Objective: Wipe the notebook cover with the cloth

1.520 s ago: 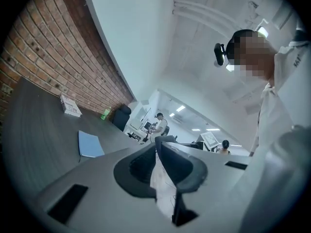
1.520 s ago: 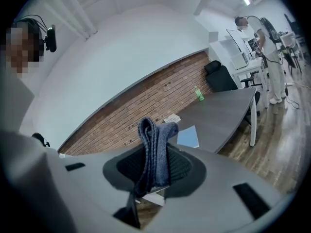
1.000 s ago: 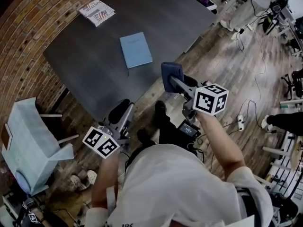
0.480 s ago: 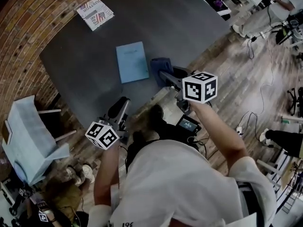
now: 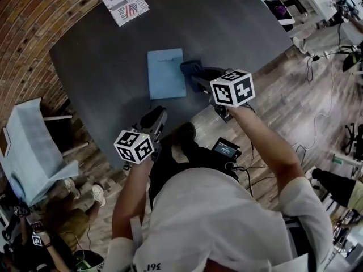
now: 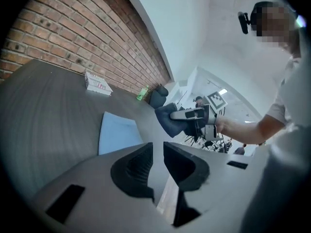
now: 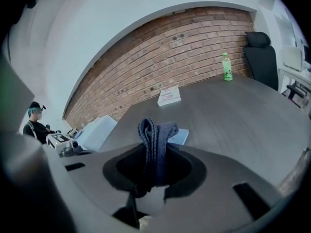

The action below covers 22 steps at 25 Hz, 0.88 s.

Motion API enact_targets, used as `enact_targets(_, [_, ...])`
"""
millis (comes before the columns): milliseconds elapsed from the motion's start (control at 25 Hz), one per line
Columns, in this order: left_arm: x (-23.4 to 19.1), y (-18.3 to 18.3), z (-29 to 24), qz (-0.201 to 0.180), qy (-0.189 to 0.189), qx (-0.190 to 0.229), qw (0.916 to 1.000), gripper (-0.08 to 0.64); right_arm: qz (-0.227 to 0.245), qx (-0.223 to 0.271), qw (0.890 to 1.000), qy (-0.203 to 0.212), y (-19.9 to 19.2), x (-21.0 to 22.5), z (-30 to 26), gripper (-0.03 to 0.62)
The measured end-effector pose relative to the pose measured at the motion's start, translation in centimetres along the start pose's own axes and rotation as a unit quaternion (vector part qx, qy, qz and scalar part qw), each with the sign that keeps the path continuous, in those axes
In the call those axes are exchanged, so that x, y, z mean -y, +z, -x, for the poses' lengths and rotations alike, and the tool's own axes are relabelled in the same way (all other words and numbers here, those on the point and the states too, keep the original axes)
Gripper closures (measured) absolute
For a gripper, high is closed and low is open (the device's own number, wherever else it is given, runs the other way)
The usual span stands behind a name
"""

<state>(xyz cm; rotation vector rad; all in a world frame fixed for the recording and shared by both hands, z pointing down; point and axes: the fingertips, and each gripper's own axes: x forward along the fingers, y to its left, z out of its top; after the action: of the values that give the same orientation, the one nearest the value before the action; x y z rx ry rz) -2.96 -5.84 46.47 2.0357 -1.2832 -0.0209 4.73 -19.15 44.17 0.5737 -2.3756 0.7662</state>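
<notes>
Notebook (image 5: 166, 72) — light blue, closed, flat. Cloth (image 5: 190, 69) — dark blue, folded, pinched in jaws, just beside.

I count one notebook (image 5: 166, 73), one cloth (image 5: 191, 70), one folded newspaper (image 5: 125, 3) far left, one green bottle (image 7: 226, 67), one table (image 5: 227, 27).

table (image 5: 227, 27) bare left of and beyond the notebook (image 5: 166, 72); newspaper (image 5: 126, 3) well apart.
</notes>
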Motion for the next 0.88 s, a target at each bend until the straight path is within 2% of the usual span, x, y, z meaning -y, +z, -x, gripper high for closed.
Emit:
enact_targets(160, [-2.2,-1.4,-2.1,-0.032,0.026,-0.040,0.9983,0.480,0.072,-0.059,0.996,-0.017,-0.3,0.4,-4.1,0.480])
enact_targets(240, [-3.1,-2.5,-3.2,-0.070,0.048,-0.075,0.9936,0.451,0.103,-0.089,0.990,-0.022,-0.8,0.5,-6.0,0.480])
enact_targets(320, [-3.2,-3.7,-4.9,-0.137,0.064,-0.113,0.9820,0.417,0.132,-0.115,0.984,-0.028,-0.9,1.1,-7.6,0.480])
enact_targets(400, [-2.9,-4.4,-6.5,-0.199,0.067,-0.141,0.9675,0.416,0.153,-0.131,0.979,-0.036,-0.3,1.7,-9.3,0.480])
enact_targets(520, [-2.2,-4.9,-8.6,-0.250,0.055,-0.170,0.9515,0.424,0.182,-0.150,0.971,-0.045,0.9,1.7,-11.4,0.480])
enact_targets(640, [-2.0,-5.4,-10.3,-0.274,0.049,-0.199,0.9395,0.510,0.226,-0.174,0.957,-0.050,1.9,1.3,-13.3,0.480])
enact_targets(880, [-2.7,-7.8,-12.1,-0.259,0.041,-0.269,0.9267,0.537,0.318,-0.238,0.916,-0.054,3.0,0.9,-17.0,0.480])
